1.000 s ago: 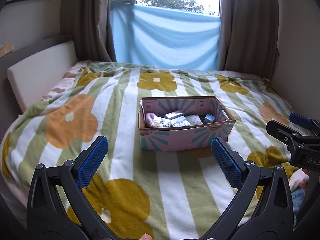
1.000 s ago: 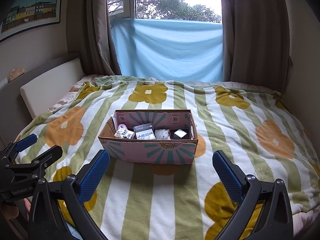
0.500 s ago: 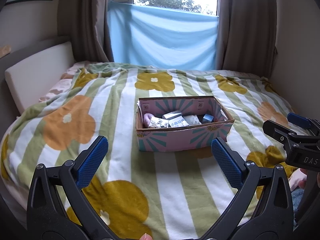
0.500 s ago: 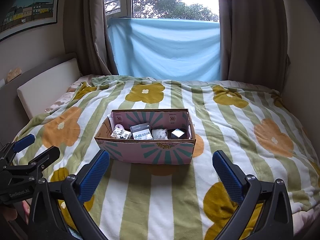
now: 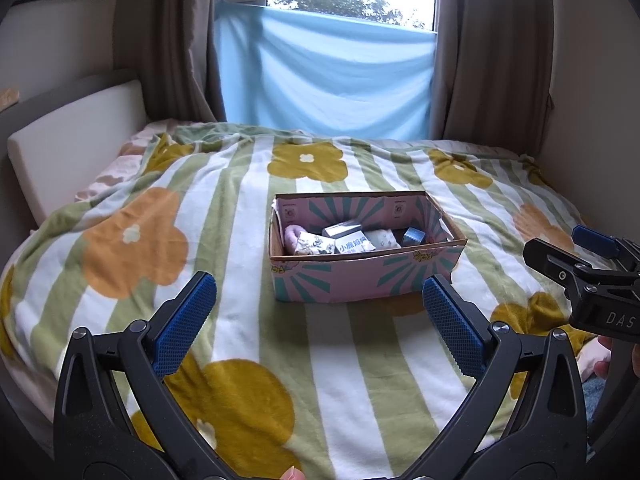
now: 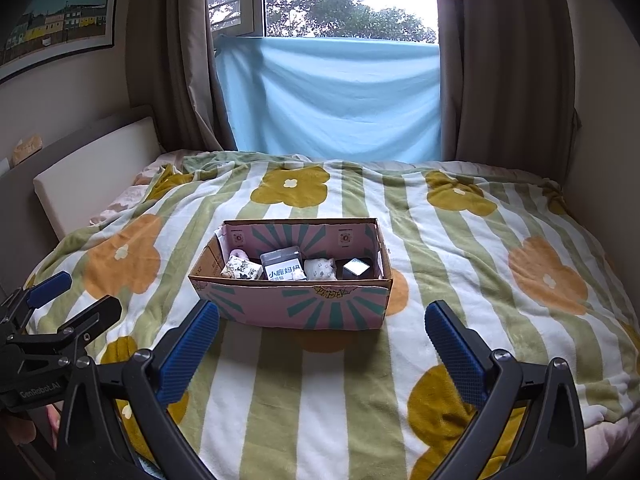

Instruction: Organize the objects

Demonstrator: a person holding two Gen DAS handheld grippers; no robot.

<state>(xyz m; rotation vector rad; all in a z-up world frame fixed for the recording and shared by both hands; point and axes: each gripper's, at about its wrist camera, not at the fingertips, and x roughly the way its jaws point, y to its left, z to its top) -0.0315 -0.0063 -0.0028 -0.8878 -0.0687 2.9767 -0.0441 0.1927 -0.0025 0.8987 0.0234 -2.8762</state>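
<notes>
I'm holding both grippers, left [image 5: 316, 312] and right [image 6: 320, 336], with jaws spread wide, gripping nothing. The box [image 6: 296, 304] is sitting mid-bed at 12 o'clock, small items [image 6: 280, 270] inside, blanket [image 6: 460, 264] bare around it. Could be finished or about to unpack; can't tell.

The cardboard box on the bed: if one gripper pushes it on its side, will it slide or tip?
The box is low and wide, so it would probably slide rather than tip. The blanket looks soft and fluffy, so it may drag or bunch up. The walls look like thin cardboard with an open top, so they may flex inward.
</notes>
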